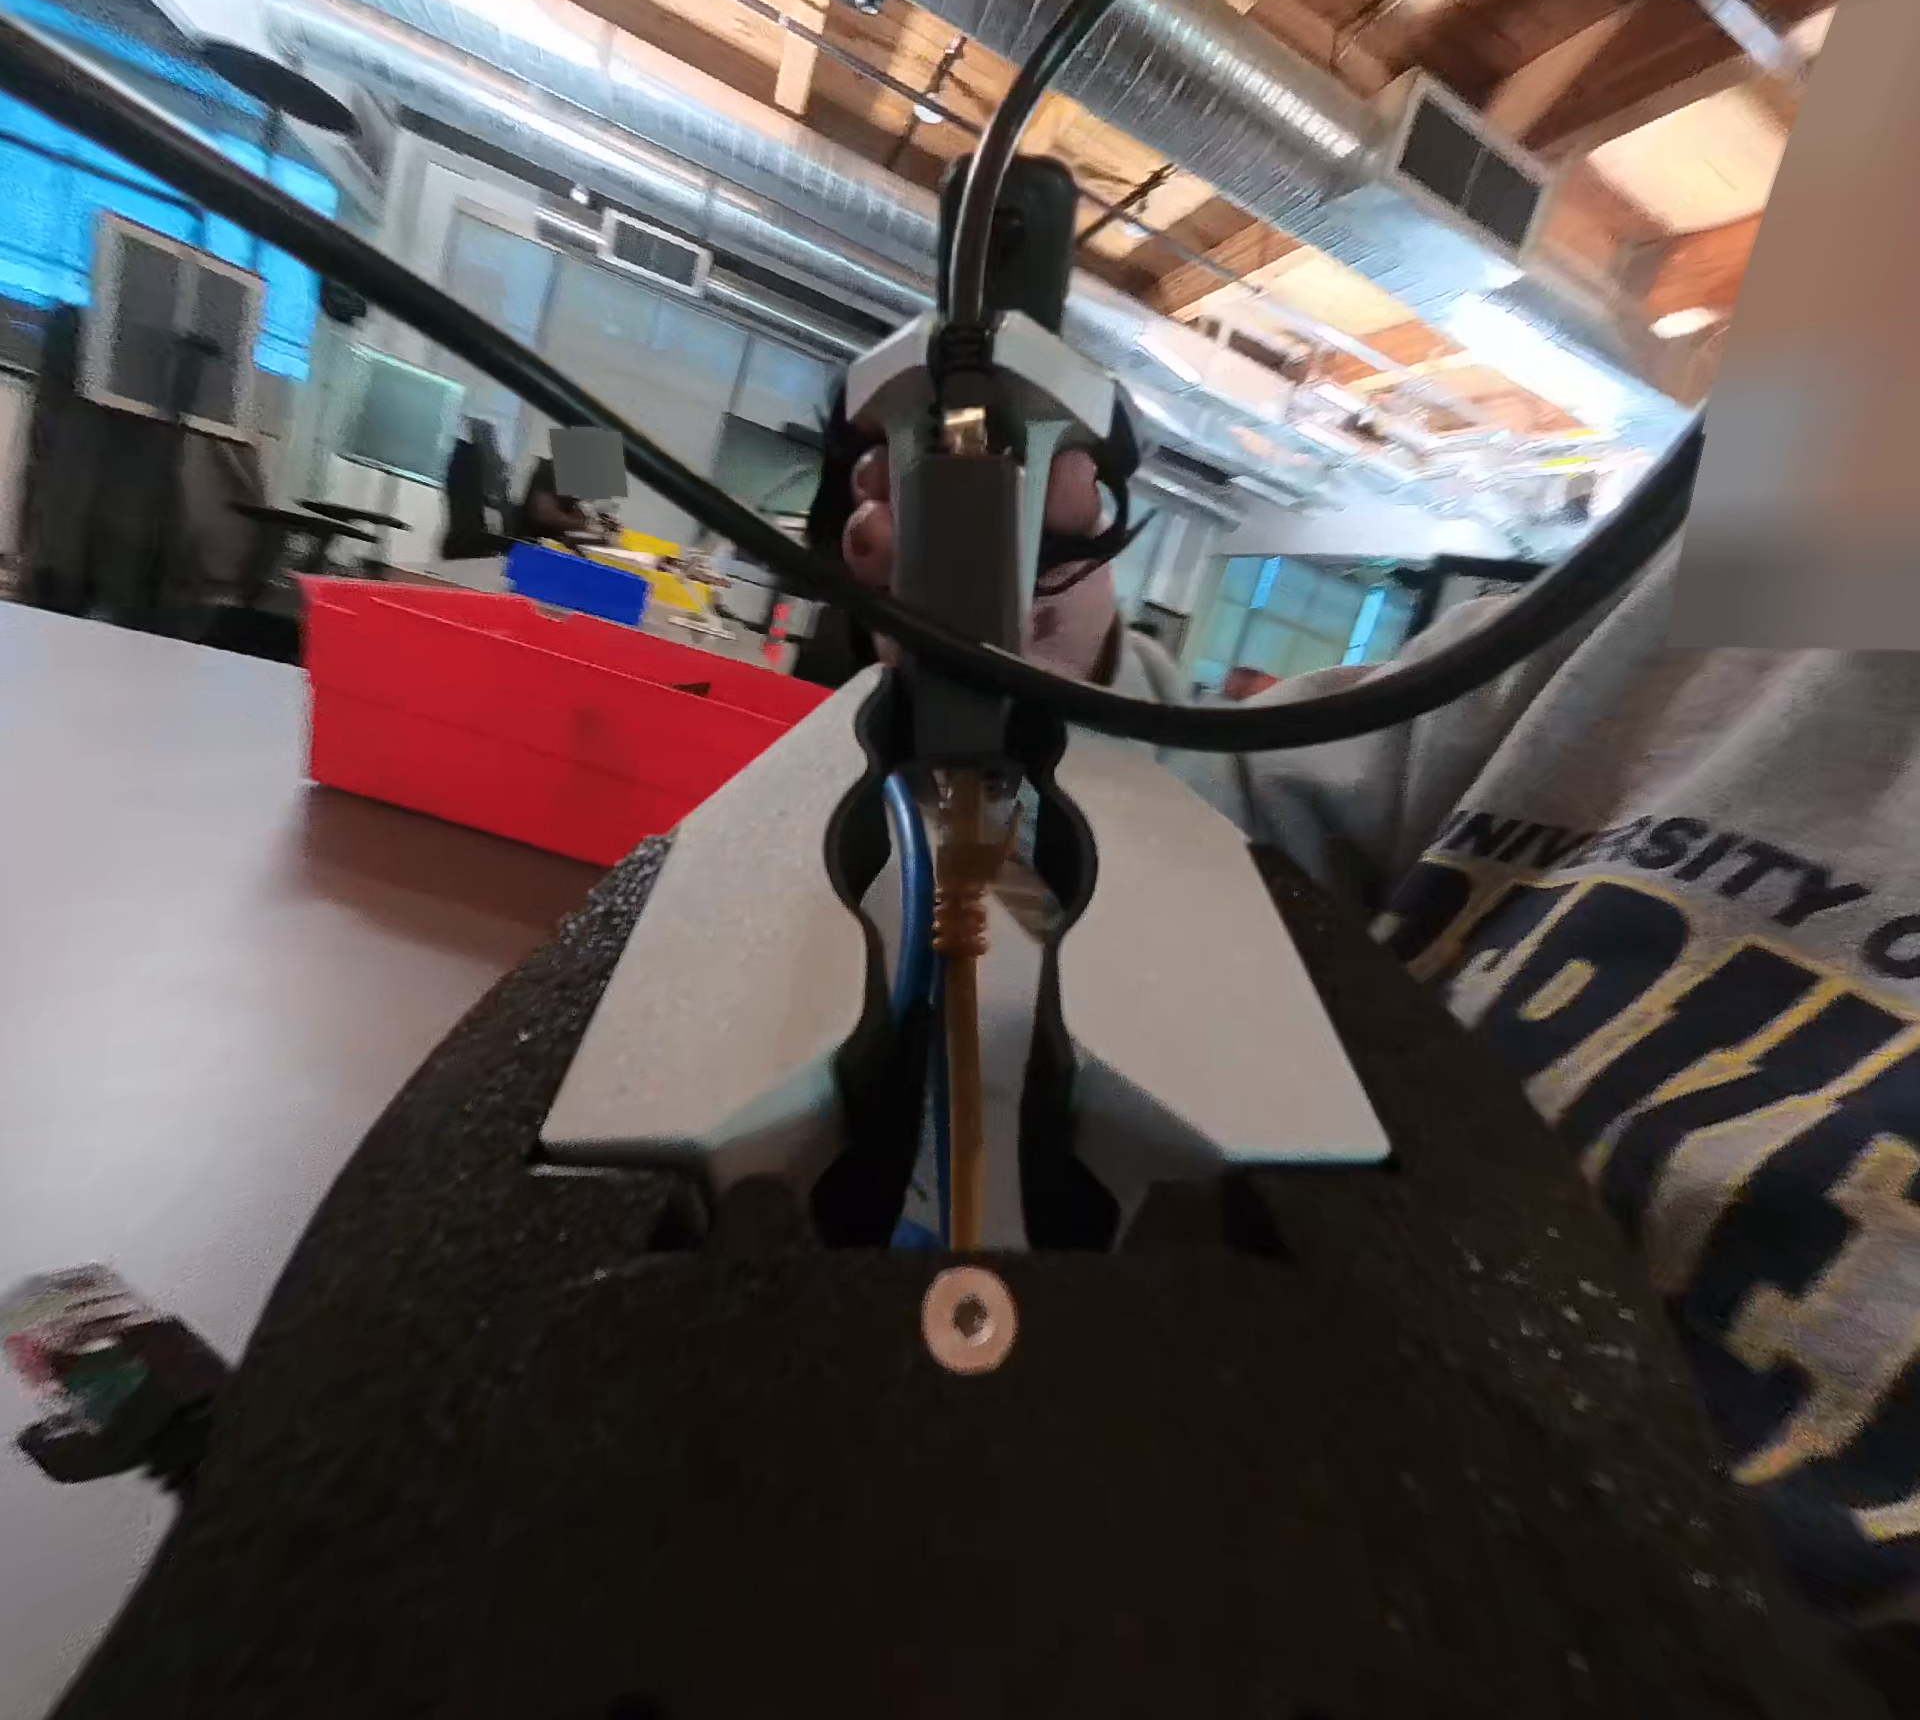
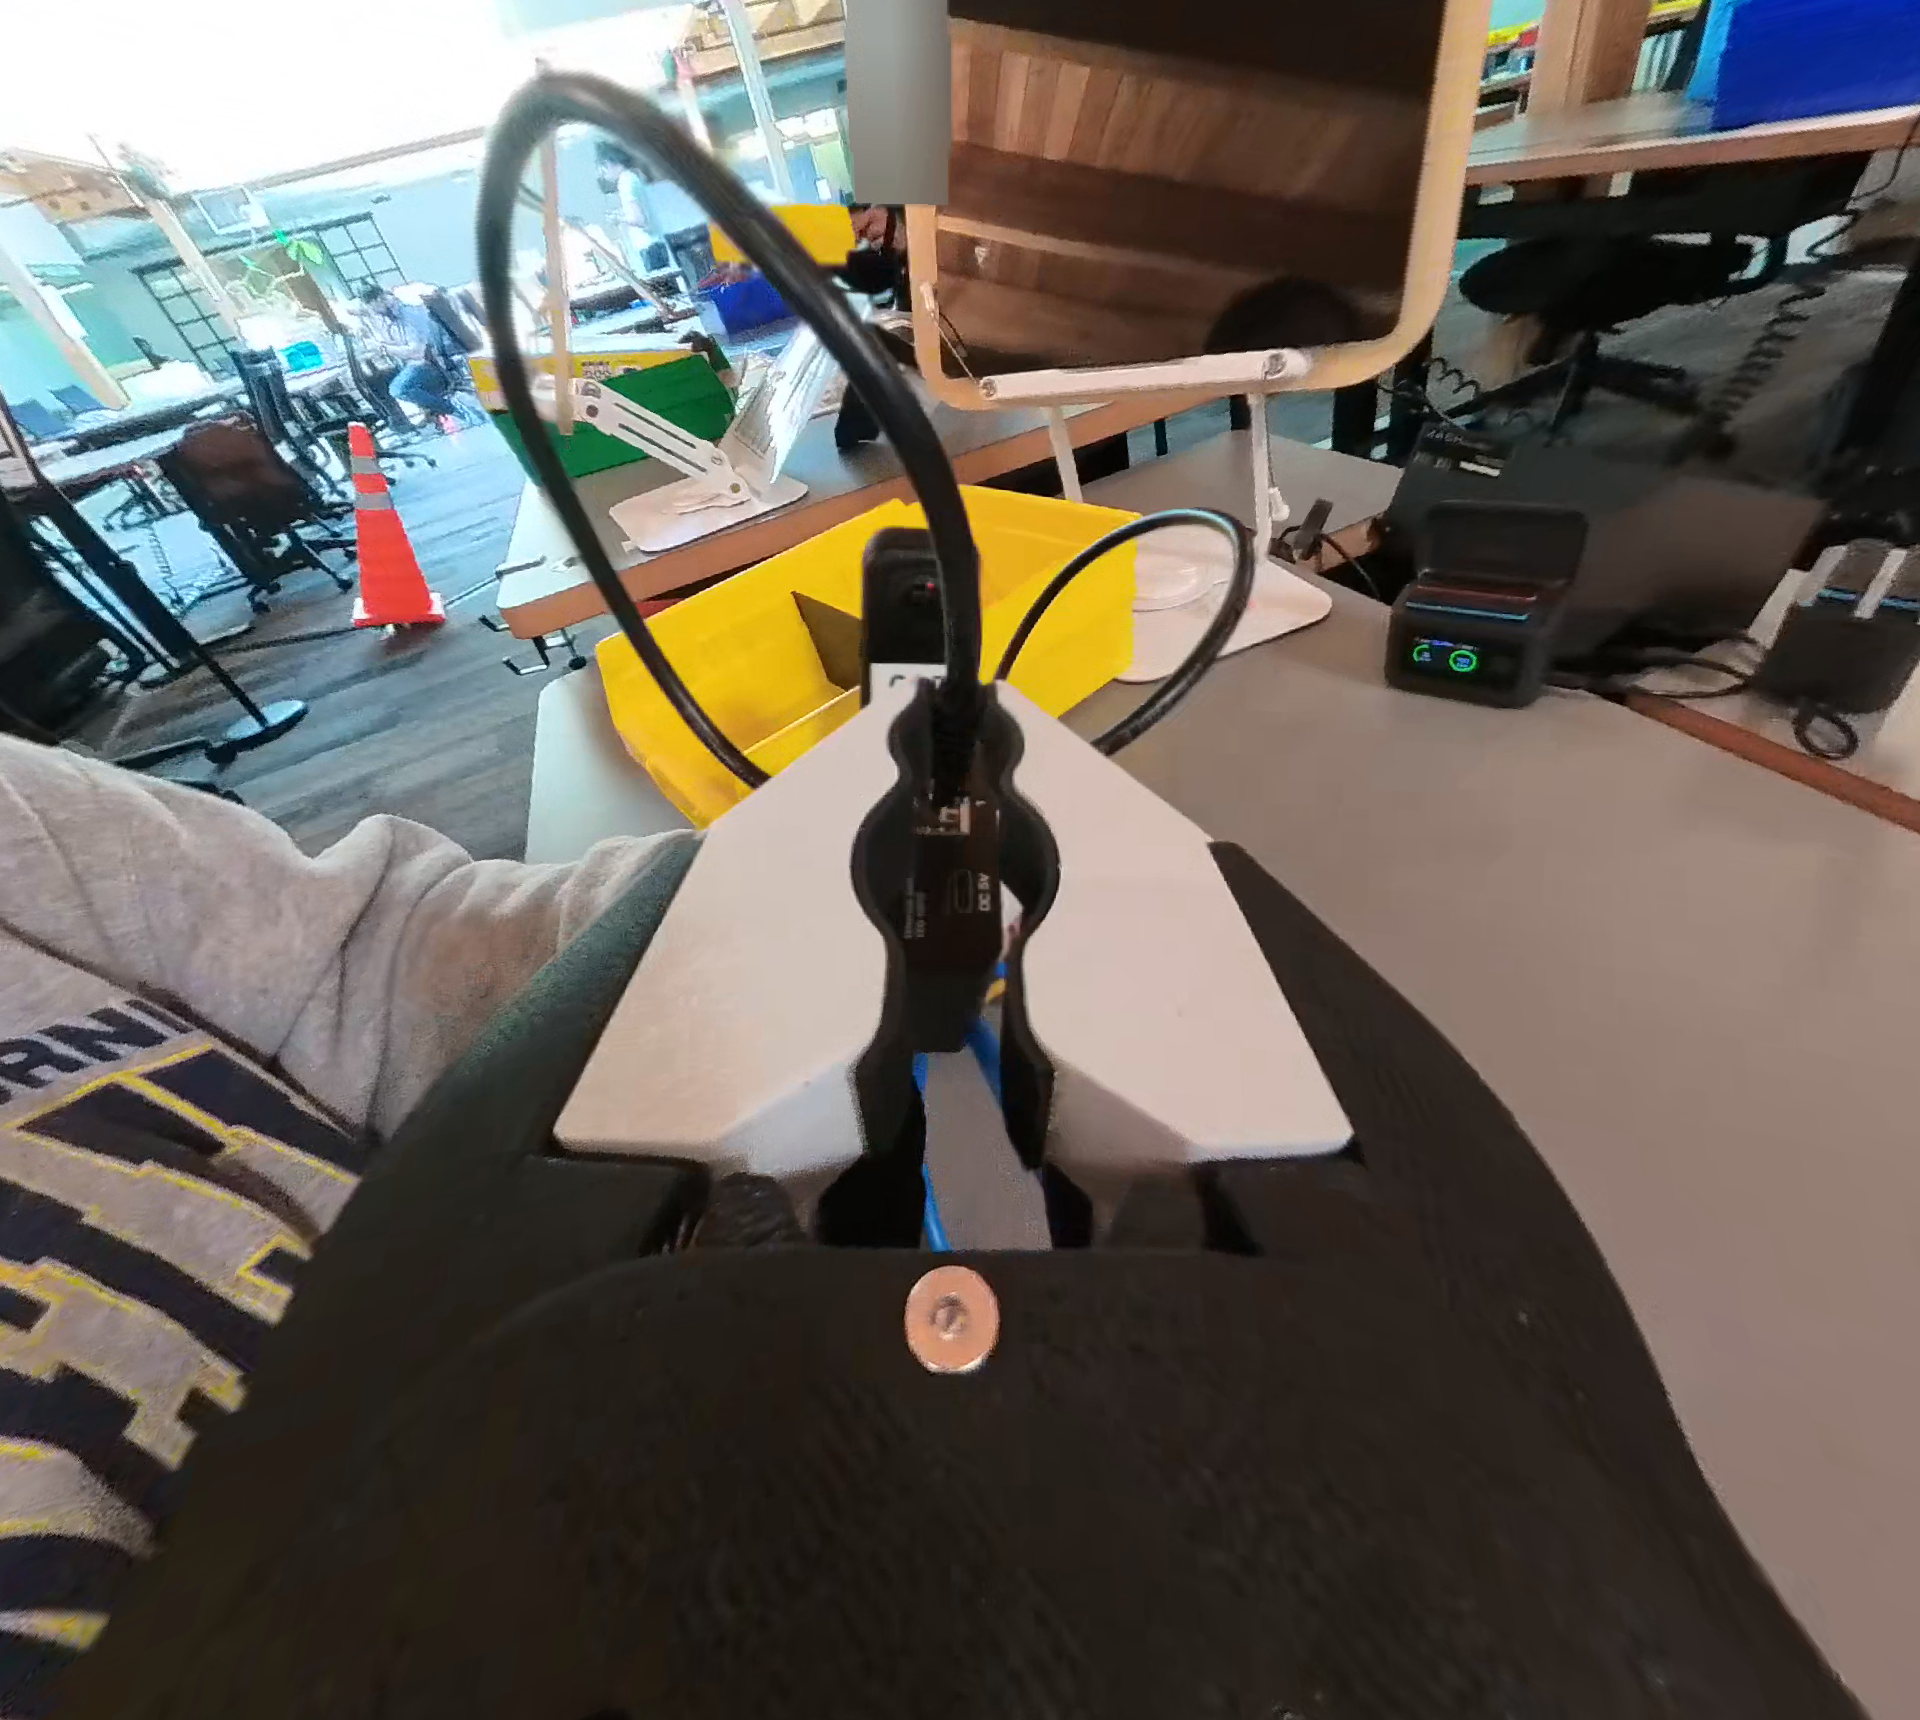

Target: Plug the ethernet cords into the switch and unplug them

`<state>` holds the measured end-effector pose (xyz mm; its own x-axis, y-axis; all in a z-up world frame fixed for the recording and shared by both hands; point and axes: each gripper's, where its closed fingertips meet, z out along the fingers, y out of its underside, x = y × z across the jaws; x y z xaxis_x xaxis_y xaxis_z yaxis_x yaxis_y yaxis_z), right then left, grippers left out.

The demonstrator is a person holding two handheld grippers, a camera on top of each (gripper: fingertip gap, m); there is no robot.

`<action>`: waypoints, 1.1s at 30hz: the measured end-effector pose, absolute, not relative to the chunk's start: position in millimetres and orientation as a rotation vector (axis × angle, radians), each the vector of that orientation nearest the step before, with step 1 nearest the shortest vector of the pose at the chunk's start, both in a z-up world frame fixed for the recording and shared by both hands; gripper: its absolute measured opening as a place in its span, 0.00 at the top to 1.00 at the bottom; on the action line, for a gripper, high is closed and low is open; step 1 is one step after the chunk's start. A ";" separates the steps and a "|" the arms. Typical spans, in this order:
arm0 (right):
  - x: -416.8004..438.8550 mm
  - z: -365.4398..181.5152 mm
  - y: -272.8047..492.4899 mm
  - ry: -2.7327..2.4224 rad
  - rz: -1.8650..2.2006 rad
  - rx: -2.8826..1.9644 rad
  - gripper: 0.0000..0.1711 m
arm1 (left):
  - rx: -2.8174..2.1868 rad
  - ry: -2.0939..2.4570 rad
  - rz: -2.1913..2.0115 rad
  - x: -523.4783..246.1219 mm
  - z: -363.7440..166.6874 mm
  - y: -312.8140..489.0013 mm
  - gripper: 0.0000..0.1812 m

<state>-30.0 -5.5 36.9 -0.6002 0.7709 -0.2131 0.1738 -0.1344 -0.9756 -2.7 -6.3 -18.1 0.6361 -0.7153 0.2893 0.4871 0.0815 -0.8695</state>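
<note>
My right gripper (image 2: 951,735) is shut on the small black switch (image 2: 951,922), which stands between its jaws. A black cord (image 2: 540,143) is plugged into the switch's far end and loops up and left. A blue cord (image 2: 977,1057) runs under the switch. In the left wrist view the switch (image 1: 956,590) spans between both grippers. My left gripper (image 1: 961,725) is shut at the switch's near end, around the clear plug of the yellow ethernet cord (image 1: 966,839). A blue cord (image 1: 909,891) runs beside it. The right gripper (image 1: 977,382) faces me, with a hand behind it.
A thick black cable (image 1: 520,361) sweeps across in front of the switch. A red bin (image 1: 499,704) sits on the table to the left, a yellow bin (image 2: 748,683) beyond the grippers. A framed panel on a stand (image 2: 1195,112) and charger cases (image 2: 1475,631) stand behind. A grey sweatshirt (image 1: 1662,943) is close. Across from one pair of fingers to the other is roughly 6 cm.
</note>
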 end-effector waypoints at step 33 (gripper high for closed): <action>-18.8 18.1 -19.8 -1.743 1.806 -0.933 0.82 | -1.314 0.398 -0.777 34.1 -39.1 6.7 0.88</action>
